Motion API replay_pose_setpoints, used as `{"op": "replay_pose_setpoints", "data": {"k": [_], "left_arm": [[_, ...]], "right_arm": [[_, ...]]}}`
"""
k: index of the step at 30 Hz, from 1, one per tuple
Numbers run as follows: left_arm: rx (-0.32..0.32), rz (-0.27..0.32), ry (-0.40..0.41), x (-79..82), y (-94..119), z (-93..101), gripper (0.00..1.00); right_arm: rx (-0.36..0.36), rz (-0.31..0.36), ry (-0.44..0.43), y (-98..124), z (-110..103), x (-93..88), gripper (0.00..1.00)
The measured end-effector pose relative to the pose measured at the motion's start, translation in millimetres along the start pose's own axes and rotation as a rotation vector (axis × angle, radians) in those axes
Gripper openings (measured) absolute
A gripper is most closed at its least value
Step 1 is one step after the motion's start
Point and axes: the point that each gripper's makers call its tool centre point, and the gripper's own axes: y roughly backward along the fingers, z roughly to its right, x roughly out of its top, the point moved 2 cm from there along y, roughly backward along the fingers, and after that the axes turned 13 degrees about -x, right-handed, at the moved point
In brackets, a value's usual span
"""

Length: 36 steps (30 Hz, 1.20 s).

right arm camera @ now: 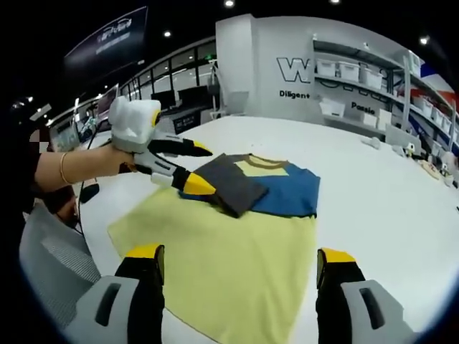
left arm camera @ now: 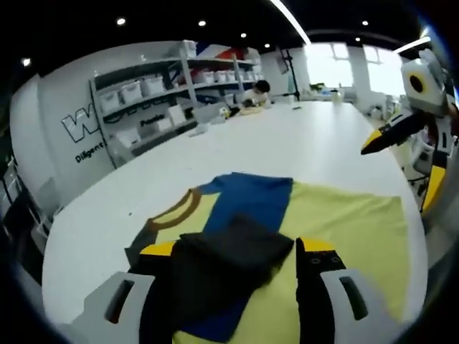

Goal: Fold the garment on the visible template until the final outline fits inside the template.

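Note:
A shirt in yellow, blue and dark grey [left arm camera: 351, 229] [right arm camera: 237, 265] lies flat on the white table [left arm camera: 287, 143] [right arm camera: 373, 208]. Its brown-edged collar [left arm camera: 179, 208] [right arm camera: 262, 163] points to the far side. A dark grey sleeve [left arm camera: 229, 265] [right arm camera: 229, 183] is folded in over the blue part. My left gripper [left arm camera: 238, 247] [right arm camera: 199, 168] is open, hovering at the sleeve's edge, with the sleeve lying between its jaws. The right gripper [right arm camera: 241, 254] [left arm camera: 401, 168] is open above the yellow lower part of the shirt and holds nothing.
The table stretches far beyond the shirt. Shelves with white bins [left arm camera: 150, 93] [right arm camera: 358, 79] line the wall behind it. A person [left arm camera: 254, 93] sits at the table's far end. The holder's arm [right arm camera: 79, 168] reaches in from the left, and a chair back [right arm camera: 50, 265] stands by the near edge.

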Motion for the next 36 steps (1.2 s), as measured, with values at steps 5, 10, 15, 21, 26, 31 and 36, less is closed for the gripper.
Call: {"op": "replay_pose_setpoints", "data": {"k": [5,10,15,21,26,31,36], "left_arm": [[0.034,0.008,0.021,-2.6,9.1,-10.0,0.85],[0.06,0.007,0.063,-10.3,20.2,-21.8,0.97],[0.083,-0.026,0.083,-24.8,30.4,-33.7,0.99],[0.123,-0.057,0.093,-39.3,45.5,-49.9,0.92],[0.139,-0.061,0.119,-48.4,52.9,-58.3,0.85],[0.151,-0.092,0.125,-63.3,56.7,-63.7,0.77],[0.167,-0.111,0.128,-73.9,56.5,-67.7,0.63]], "right_arm": [[0.006,0.038,0.015,-6.8,-2.4,10.3,0.82],[0.014,0.059,0.02,-15.6,-5.7,19.9,0.76],[0.026,0.068,0.023,-28.5,-10.8,29.6,0.73],[0.042,0.069,0.04,-44.1,-18.9,38.7,0.68],[0.047,0.072,0.074,-55.6,-23.1,45.5,0.62],[0.078,0.057,0.127,-70.6,-33.6,49.6,0.58],[0.104,0.043,0.154,-88.1,-45.8,52.5,0.51]]}}
